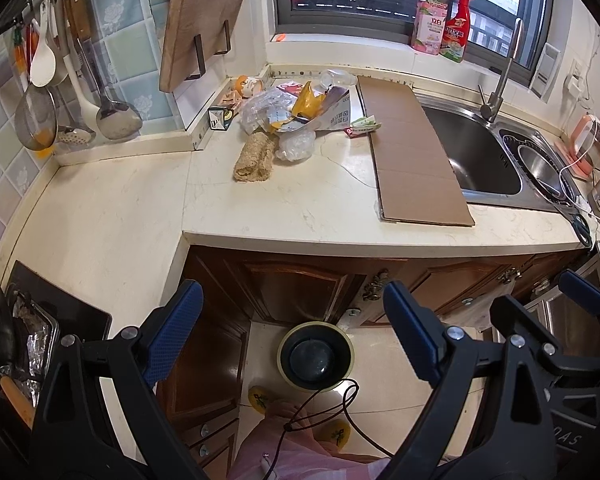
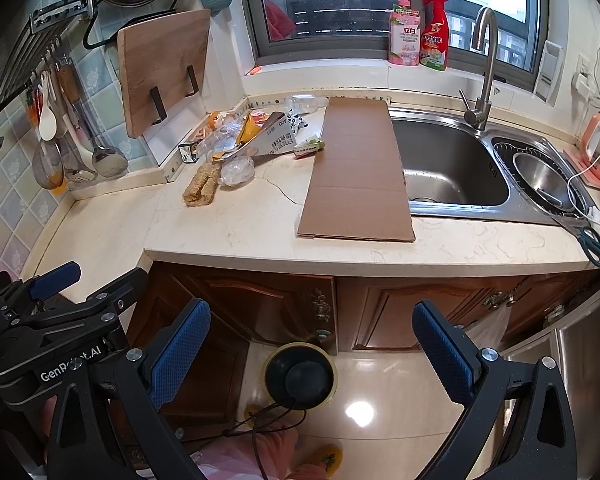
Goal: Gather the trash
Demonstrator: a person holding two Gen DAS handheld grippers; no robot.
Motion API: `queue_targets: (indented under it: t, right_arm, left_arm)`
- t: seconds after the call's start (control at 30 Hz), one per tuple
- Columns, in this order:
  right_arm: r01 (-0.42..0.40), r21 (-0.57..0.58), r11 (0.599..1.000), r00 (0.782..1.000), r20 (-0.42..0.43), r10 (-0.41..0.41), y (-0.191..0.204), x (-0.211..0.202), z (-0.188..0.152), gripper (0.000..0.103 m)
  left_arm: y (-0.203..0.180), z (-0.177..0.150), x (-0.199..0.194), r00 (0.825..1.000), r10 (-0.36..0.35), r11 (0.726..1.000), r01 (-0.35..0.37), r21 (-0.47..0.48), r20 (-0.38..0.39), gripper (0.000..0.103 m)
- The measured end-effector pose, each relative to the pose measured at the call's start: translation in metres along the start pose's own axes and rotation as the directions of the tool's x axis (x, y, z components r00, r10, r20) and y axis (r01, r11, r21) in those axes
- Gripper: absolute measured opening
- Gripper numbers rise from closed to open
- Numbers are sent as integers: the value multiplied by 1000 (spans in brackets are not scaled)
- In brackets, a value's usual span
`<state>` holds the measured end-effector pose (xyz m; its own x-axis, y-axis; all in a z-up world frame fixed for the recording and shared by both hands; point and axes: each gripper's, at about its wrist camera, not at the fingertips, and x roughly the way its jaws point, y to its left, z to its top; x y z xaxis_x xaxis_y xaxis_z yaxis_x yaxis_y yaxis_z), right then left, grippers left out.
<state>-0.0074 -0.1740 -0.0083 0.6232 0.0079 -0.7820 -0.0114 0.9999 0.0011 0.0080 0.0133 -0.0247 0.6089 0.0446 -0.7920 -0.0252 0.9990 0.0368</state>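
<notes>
A pile of trash lies at the back of the cream counter: plastic wrappers, a yellow packet, a printed carton, a clear bottle. A tan loofah scrubber and a flat cardboard sheet lie near it. A round trash bin stands on the floor below the cabinets. My left gripper is open and empty, held in front of the counter above the bin. My right gripper is open and empty, beside the left one.
A steel sink with a tap is right of the cardboard. Two cleaning bottles stand on the sill. Utensils hang at left; a cutting board leans on the wall. Scissors lie at the counter's right edge.
</notes>
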Motion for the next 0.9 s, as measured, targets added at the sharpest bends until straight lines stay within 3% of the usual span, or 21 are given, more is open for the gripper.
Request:
queue_targets:
  t: [0.3, 0.43, 0.67, 0.9]
  right_arm:
    - [-21, 5, 1000, 1000, -9, 22, 10, -5, 10, 102]
    - [-36, -12, 999, 999, -13, 36, 19, 4, 24, 102]
    - [-58, -77, 995, 997, 44, 62, 42, 24, 69, 102]
    - [-96, -112, 989, 995, 15, 98, 62, 87, 130, 96]
  left_arm:
    - [6, 1, 7, 1000, 19, 1000, -19, 2, -25, 91]
    - [21, 27, 12, 999, 9, 1000, -9, -5, -51, 91]
    - [59, 81, 58, 992, 13, 1000, -11, 13, -129, 91]
    - [104, 134, 121, 980, -24, 1000, 22, -10, -199, 91]
